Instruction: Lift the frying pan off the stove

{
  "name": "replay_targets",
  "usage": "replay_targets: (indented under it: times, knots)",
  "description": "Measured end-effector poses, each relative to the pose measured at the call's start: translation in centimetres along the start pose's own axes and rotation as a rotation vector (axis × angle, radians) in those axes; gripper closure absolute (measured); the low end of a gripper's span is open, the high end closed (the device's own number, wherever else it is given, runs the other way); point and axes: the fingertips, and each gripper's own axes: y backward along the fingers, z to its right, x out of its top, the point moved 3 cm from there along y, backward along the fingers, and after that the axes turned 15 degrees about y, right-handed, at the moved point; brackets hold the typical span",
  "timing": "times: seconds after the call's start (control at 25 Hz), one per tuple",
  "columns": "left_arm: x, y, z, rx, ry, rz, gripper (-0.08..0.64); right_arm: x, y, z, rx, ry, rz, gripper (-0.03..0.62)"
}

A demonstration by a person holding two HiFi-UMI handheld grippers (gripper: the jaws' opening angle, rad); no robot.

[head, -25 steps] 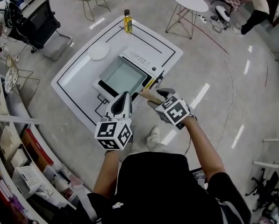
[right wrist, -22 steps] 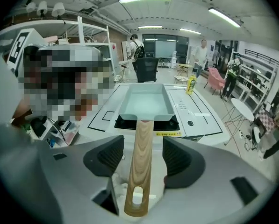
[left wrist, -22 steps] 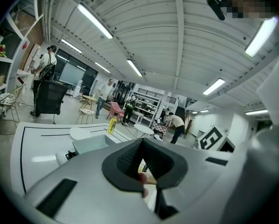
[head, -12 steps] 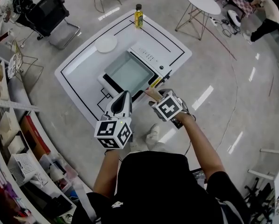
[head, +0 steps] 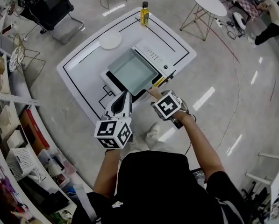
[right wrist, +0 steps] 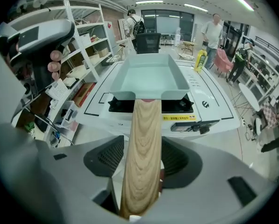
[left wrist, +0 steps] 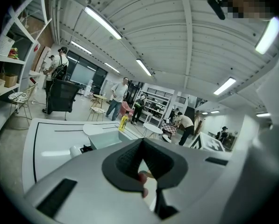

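surface: white table (head: 83,69) | directly on it: stove (head: 154,55); white plate (head: 110,41); yellow bottle (head: 144,14)

White table (head: 85,64) as reference: yellow bottle (head: 144,14) upright on its far corner, white plate (head: 110,41) on its far-left part, round side table (head: 210,3) beyond its right edge, black office chair (head: 55,8) beyond its left.

Not much to read here. Lower middle of the right gripper view: a yellow sticker (right wrist: 178,118) on the front edge of the stove (right wrist: 216,113) carries a line of dark print, too small to make out. Up and right of it sits a round black logo (right wrist: 205,104), with no letters I can catch. At the top of the head view, the yellow label on the bottle (head: 144,14) is a blur.
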Motion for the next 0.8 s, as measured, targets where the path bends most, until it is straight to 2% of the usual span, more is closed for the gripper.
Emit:
replay_targets:
  times: [0.12, 0.32, 0.44, 0.52, 0.68, 0.8]
  knots:
    - [0.08, -0.18, -0.17, 0.002, 0.004, 0.002, 0.549, 0.09, -0.03, 0.34, -0.006, -0.001, -0.003, 0.376]
    - [0.27, -0.33, -0.32, -0.003, 0.007, 0.002, 0.549, -0.16, -0.06, 0.49, -0.002, -0.037, -0.031, 0.483]
    - [0.26, -0.34, -0.24, -0.006, 0.006, 0.002, 0.549, -0.13, -0.13, -0.1, 0.018, -0.033, -0.027, 0.506]
    - [0.26, -0.31, -0.28, -0.007, 0.005, 0.002, 0.549, -0.19, -0.09, -0.03, 0.002, -0.014, -0.033, 0.528]
    - [0.4, -0.25, -0.51, -0.006, 0.006, 0.0, 0.549, 0.12, -0.17, -0.19, 0.007, -0.018, -0.022, 0.532]
    - [0.48, -0.14, -0.46, -0.008, 0.005, 0.0, 0.549, 0.67, 0.26, 0.36, -0.03, 0.016, -0.01, 0.534]
